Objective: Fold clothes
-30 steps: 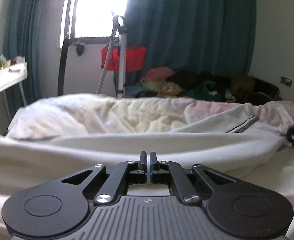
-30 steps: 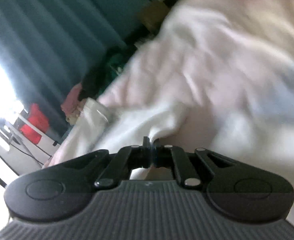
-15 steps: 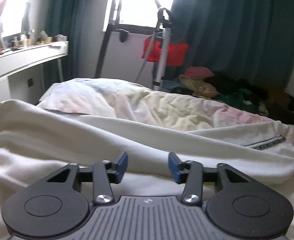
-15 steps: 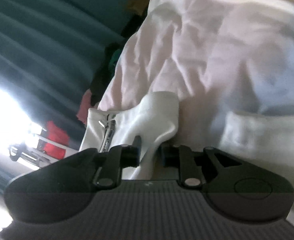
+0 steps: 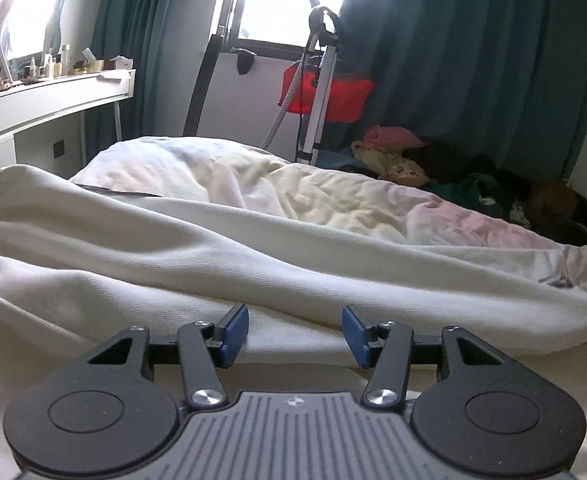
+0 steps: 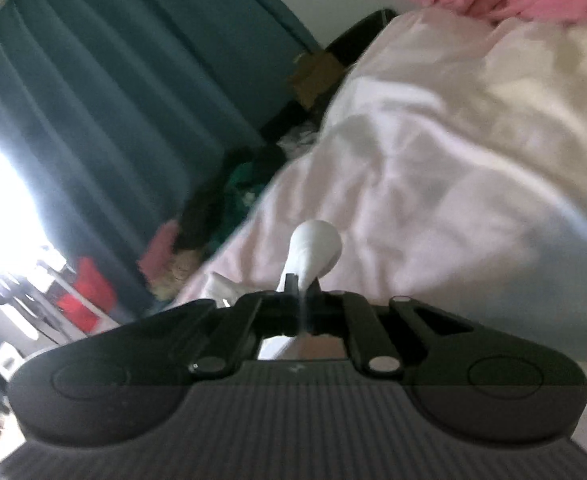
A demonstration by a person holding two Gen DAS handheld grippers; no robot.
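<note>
While the left tongs (image 5: pixel 295 334) stand wide over the garment (image 5: pixel 197 248), the right tongs (image 6: pixel 302 286) pinch a bunched white fold (image 6: pixel 313 246) of it.

Left view: the blue pads (image 5: pixel 234 332) are far apart with nothing between them; the cream garment lies in long rolls straight ahead of the tips and under them, on the duvet (image 5: pixel 333 196). Right view, blurred: jaws closed on the fold, which bulges just past the tips, with duvet beyond. Judged step: carrying the pinched part across. To do it well, keep the right grip firm, lift clear of the duvet, and let the left tongs take or pin cloth ahead so layers lie flat. No brand, label or writing can be read.
</note>
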